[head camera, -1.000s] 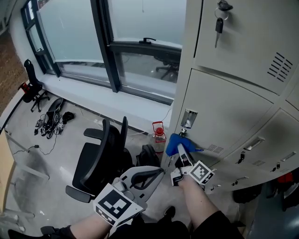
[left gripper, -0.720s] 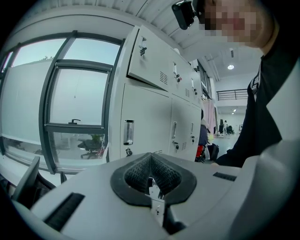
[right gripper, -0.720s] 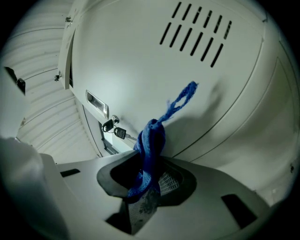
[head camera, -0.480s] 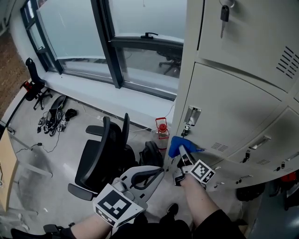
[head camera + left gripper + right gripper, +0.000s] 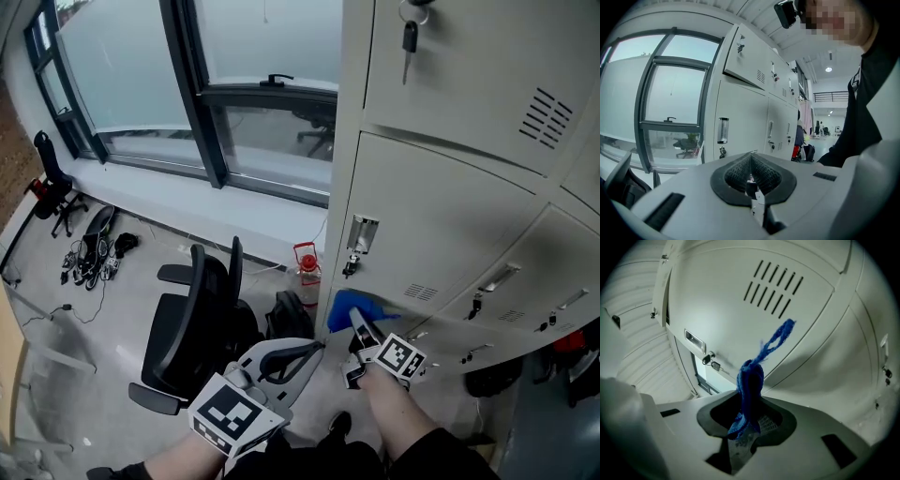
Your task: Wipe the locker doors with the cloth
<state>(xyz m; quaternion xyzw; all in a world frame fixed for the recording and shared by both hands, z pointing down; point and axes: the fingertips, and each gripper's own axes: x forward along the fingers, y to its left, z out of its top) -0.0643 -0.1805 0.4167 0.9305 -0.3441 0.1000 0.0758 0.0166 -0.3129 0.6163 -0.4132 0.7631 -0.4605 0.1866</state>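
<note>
My right gripper (image 5: pixel 358 328) is shut on a blue cloth (image 5: pixel 351 307), which it holds against the lower part of a beige locker door (image 5: pixel 441 234), just under the latch (image 5: pixel 360 233) and left of the vent slots (image 5: pixel 421 293). In the right gripper view the cloth (image 5: pixel 751 380) stands up from between the jaws, its loose end near the door's vent slots (image 5: pixel 772 288). My left gripper (image 5: pixel 281 361) hangs low and away from the lockers, jaws shut with nothing between them (image 5: pixel 751 165). The locker bank (image 5: pixel 754 122) shows ahead in the left gripper view.
A black office chair (image 5: pixel 202 314) stands close on the left, with a red-capped bottle (image 5: pixel 306 267) and a dark bag (image 5: pixel 291 319) at the locker's foot. A key (image 5: pixel 410 36) hangs from the upper door. Windows (image 5: pixel 244 84) run along the far wall.
The right gripper and cloth have slid down the locker door, from beside the latch to below it. The view has shifted a little; the left gripper stays put.
</note>
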